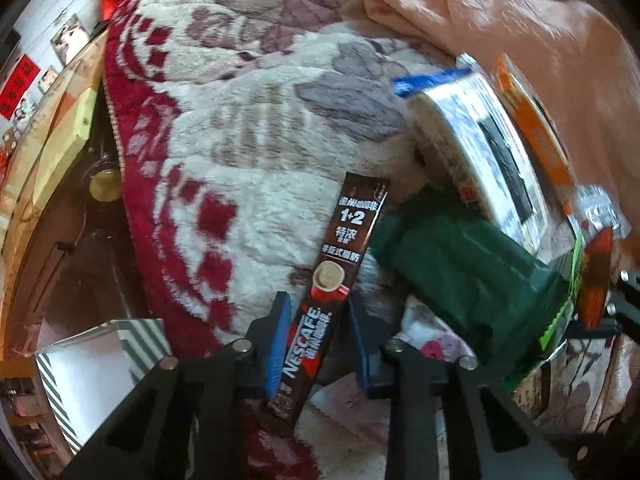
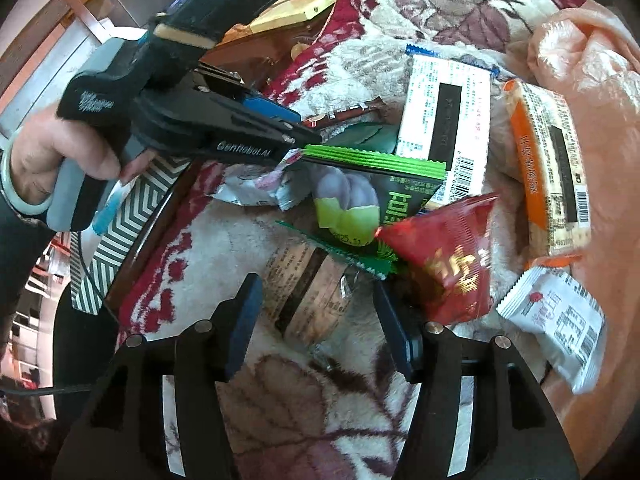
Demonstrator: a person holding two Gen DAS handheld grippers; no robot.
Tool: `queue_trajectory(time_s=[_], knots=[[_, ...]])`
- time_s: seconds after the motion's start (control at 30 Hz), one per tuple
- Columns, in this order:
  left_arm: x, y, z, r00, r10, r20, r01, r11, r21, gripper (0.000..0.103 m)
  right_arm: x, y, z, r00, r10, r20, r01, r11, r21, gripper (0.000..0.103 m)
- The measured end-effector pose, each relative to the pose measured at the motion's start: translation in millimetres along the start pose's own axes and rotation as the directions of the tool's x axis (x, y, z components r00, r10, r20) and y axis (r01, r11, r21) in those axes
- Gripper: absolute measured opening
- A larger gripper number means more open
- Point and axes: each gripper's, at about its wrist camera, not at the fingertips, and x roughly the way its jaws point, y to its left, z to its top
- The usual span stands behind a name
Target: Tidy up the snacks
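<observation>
My left gripper (image 1: 318, 312) is shut on a brown Nescafe coffee stick (image 1: 340, 264), which stands upright between the blue pads above a floral blanket (image 1: 248, 100). In the right wrist view the left gripper (image 2: 296, 124) shows from the side with the stick's end (image 2: 344, 114) poking out. My right gripper (image 2: 316, 292) is open and empty above a brown-labelled packet (image 2: 308, 284). A green pistachio packet (image 2: 372, 196) and a red packet (image 2: 448, 256) lie just ahead of it.
A white and blue packet (image 2: 444, 112), an orange cracker pack (image 2: 548, 172) and a small white packet (image 2: 560, 328) lie on the blanket. A pink cloth (image 2: 580, 60) is bunched at the right. A striped box (image 1: 96, 364) stands at the left below the blanket's edge.
</observation>
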Motion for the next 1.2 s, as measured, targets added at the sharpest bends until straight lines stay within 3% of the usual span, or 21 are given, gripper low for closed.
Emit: queue_trajectory(time_s=[0.07,0.2,0.3,0.33,0.37,0.4,0.5,0.53,0.6,0.73,0.8,0.87,1.2], knots=[[-2.1,0.8,-1.1,1.0,-0.002,0.005,0.002,1.0,0.02,0.034,-1.2,4.7,-1.8,1.0,-0.007,0.001,0.007,1.0,-0.007,0.062],[1.0,1.1,-1.9,0.999,0.041,0.007,-0.042,0.998,0.048,0.059,4.0,3.1,-3.7,1.0,-0.008,-0.015,0.009,1.0,0.013,0.062],[5.6,8.9,-1.4,1.0,0.014,0.003,-0.014,1.0,-0.001,0.059,5.9,0.8,-4.1,1.0,0.009,-0.024,-0.008,1.0,0.029,0.062],[6.0,9.0,-1.9,1.0,0.01,0.004,-0.01,1.0,-0.01,0.057,5.2,1.4,-3.8,1.0,0.011,-0.021,-0.011,1.0,0.026,0.062],[7.2,10.3,-2.0,1.0,0.005,0.005,-0.005,1.0,-0.01,0.048,3.9,2.6,-3.0,1.0,0.009,-0.015,-0.009,1.0,0.023,0.062],[6.9,8.3,-2.2,1.0,-0.019,0.003,0.019,1.0,-0.009,0.032,2.9,3.1,-2.1,1.0,0.006,-0.008,-0.006,1.0,0.025,0.062],[4.6,-5.0,-3.1,1.0,-0.011,0.006,0.01,1.0,0.017,0.02,4.1,4.5,1.4,1.0,-0.002,0.002,0.002,1.0,0.028,0.062],[4.1,-6.6,-3.1,1.0,-0.009,0.008,0.009,1.0,0.011,0.018,6.3,6.2,2.0,1.0,-0.002,-0.002,0.002,1.0,0.02,0.062],[2.0,-3.5,-5.1,1.0,-0.025,0.014,0.026,0.999,-0.025,0.017,11.2,9.6,1.0,1.0,-0.002,-0.011,0.002,1.0,-0.004,0.048],[-9.3,4.1,-18.4,0.998,-0.044,0.033,0.047,0.995,-0.084,0.011,4.2,4.7,-3.8,1.0,0.009,-0.008,-0.01,1.0,-0.016,0.045],[-19.3,5.1,-27.0,0.998,-0.044,0.054,0.05,0.993,-0.107,0.011,-3.4,2.8,-4.5,1.0,0.013,0.002,-0.013,1.0,-0.023,0.033],[-28.8,6.3,-33.7,0.997,-0.04,0.073,0.049,0.991,-0.128,0.011,-10.2,3.7,-4.8,1.0,0.025,0.007,-0.024,0.999,-0.035,0.029],[-64.4,7.5,-75.3,0.987,-0.057,0.153,0.092,0.968,-0.235,0.011,-26.7,19.6,-16.5,1.0,0.029,0.001,-0.028,0.993,-0.114,0.021]])
